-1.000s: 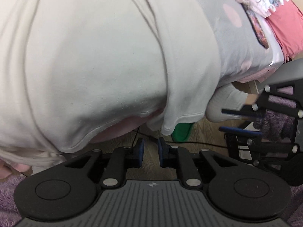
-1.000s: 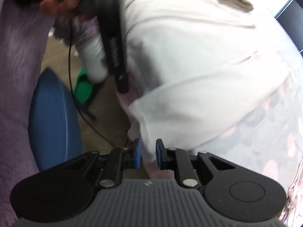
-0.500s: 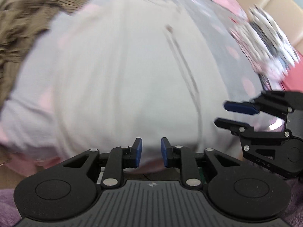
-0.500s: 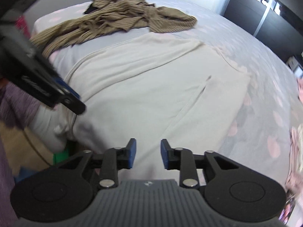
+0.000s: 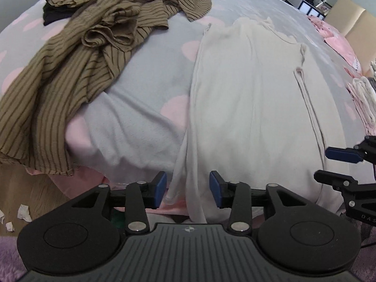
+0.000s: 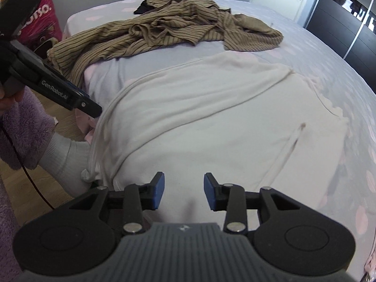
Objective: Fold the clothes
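Observation:
A cream garment [image 5: 249,108] lies spread flat on the grey bed cover with pink dots [image 5: 141,108]; its near edge hangs over the bed's front. It also shows in the right wrist view [image 6: 211,117]. My left gripper [image 5: 188,189] is open, its jaws on either side of the garment's hanging left corner. My right gripper [image 6: 183,191] is open just above the garment's near part, holding nothing. The right gripper [image 5: 338,164] also shows at the right edge of the left wrist view.
A crumpled brown striped garment [image 5: 94,37] lies at the bed's far left, also in the right wrist view [image 6: 169,33]. Pink and white clothes [image 5: 359,94] are piled at the right. A pink bag [image 6: 40,21] stands by the bed. Wooden floor [image 5: 28,188] lies below.
Both grippers have risen from below the bed edge to above it and their jaws have opened wider. The cream garment, seen hanging before, now shows laid out flat.

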Demonstrator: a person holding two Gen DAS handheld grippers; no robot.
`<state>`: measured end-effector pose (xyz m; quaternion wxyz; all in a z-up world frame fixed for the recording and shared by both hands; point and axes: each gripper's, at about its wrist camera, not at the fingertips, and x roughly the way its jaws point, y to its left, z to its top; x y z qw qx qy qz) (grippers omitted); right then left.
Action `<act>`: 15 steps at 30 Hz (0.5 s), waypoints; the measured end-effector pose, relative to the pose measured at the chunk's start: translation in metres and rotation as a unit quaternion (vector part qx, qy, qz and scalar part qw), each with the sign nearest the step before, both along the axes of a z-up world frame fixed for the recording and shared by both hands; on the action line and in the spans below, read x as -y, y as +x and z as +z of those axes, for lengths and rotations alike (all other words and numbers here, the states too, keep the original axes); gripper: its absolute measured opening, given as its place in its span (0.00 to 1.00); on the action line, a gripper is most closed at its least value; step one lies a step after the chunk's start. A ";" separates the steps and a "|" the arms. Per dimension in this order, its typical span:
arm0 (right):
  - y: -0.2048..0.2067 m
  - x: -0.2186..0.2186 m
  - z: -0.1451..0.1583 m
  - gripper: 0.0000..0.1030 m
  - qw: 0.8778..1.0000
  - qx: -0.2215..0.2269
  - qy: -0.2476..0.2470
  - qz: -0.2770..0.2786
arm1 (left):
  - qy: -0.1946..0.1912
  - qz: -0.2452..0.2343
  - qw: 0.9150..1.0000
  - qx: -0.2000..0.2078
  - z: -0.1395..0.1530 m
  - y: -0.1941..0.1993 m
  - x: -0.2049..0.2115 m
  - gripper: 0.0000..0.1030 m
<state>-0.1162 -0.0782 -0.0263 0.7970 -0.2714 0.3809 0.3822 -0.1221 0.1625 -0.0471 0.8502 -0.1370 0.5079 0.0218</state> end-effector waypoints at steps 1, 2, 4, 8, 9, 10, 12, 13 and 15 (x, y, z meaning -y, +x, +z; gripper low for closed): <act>0.000 -0.002 -0.001 0.39 1.000 -0.001 -0.002 0.004 | -0.001 -0.005 1.000 0.000 -0.002 0.001 0.001 0.41; 0.000 -0.004 -0.002 0.39 1.000 -0.001 -0.003 0.006 | -0.001 -0.011 1.000 0.001 -0.004 0.002 0.002 0.44; 0.001 -0.007 -0.004 0.39 1.000 -0.004 -0.007 0.009 | 0.004 -0.023 1.000 0.002 -0.008 0.005 0.006 0.47; 0.003 -0.008 -0.009 0.39 1.000 -0.011 -0.014 0.008 | 0.053 -0.046 0.997 -0.012 -0.021 0.016 0.010 0.47; 0.003 -0.008 -0.010 0.39 1.000 -0.012 -0.015 0.008 | 0.064 -0.049 0.997 -0.018 -0.025 0.018 0.009 0.47; 0.003 -0.008 -0.010 0.39 1.000 -0.011 -0.017 0.009 | 0.068 -0.052 0.996 -0.024 -0.028 0.019 0.008 0.45; 0.001 -0.008 -0.009 0.41 1.000 -0.006 -0.019 0.013 | 0.061 -0.059 0.996 -0.030 -0.033 0.020 0.005 0.43; 0.000 -0.008 -0.009 0.42 1.000 -0.003 -0.020 0.016 | 0.052 -0.060 0.996 -0.030 -0.034 0.019 0.003 0.40; -0.001 -0.009 -0.008 0.46 1.000 -0.002 -0.019 0.020 | 0.034 -0.065 0.997 -0.029 -0.035 0.019 0.000 0.31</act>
